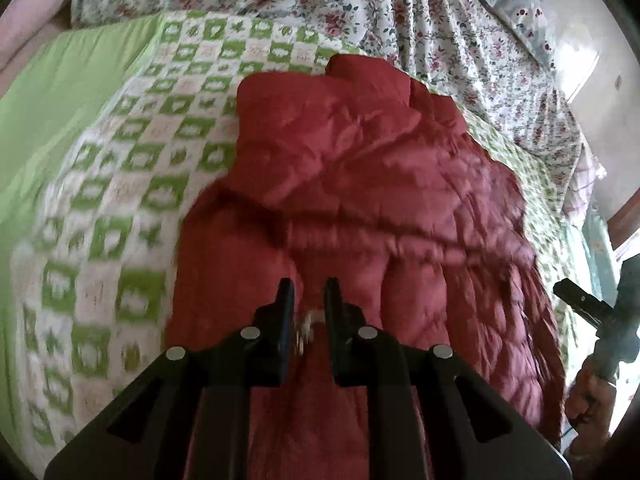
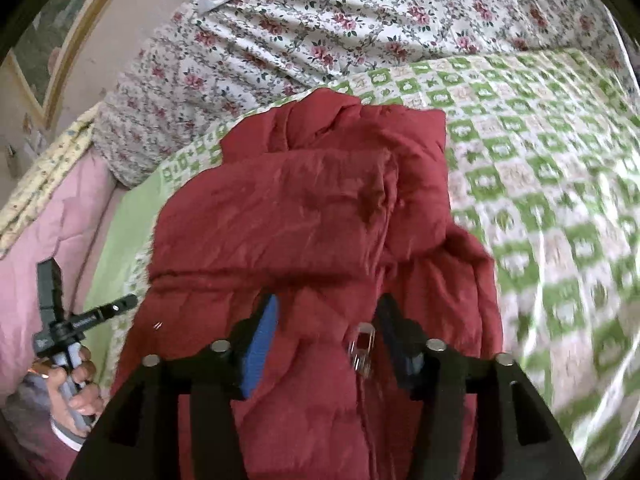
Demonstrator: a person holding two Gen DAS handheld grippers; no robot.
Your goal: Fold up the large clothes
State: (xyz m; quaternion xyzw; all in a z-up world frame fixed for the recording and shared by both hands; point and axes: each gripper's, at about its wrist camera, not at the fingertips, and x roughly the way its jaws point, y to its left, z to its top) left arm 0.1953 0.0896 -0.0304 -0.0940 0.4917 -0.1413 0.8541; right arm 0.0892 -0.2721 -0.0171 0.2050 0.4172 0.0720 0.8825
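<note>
While the red quilted puffer jacket (image 1: 360, 184) lies bunched and partly folded on the green-and-white checked bed cover (image 1: 120, 208), both tools hang over its near end. The left hand-held gripper (image 1: 308, 300) is seen with its black fingers (image 1: 285, 312) drawn close, only a narrow gap left between them; a small silvery metal piece (image 1: 308, 322), perhaps a zip pull, shows in that gap, but whether it is pinched cannot be told through the blur. The right hand-held gripper (image 2: 326, 320) is seen with its fingers spread wide, a blue pad (image 2: 262, 348) on the left finger, and red fabric plus a shiny metal zip pull (image 2: 362, 348) lying between them without being pressed. In the right wrist view, the left hand (image 2: 76, 380) is wrapped round a black handle at lower left; white lettering on that handle is too small to be read. A white sheet with a red-rose floral print (image 2: 320, 28) is heaped beyond the jacket. A pink quilted blanket (image 2: 52, 248) is seen at the bed's edge. No brand or label is legible on the jacket.
</note>
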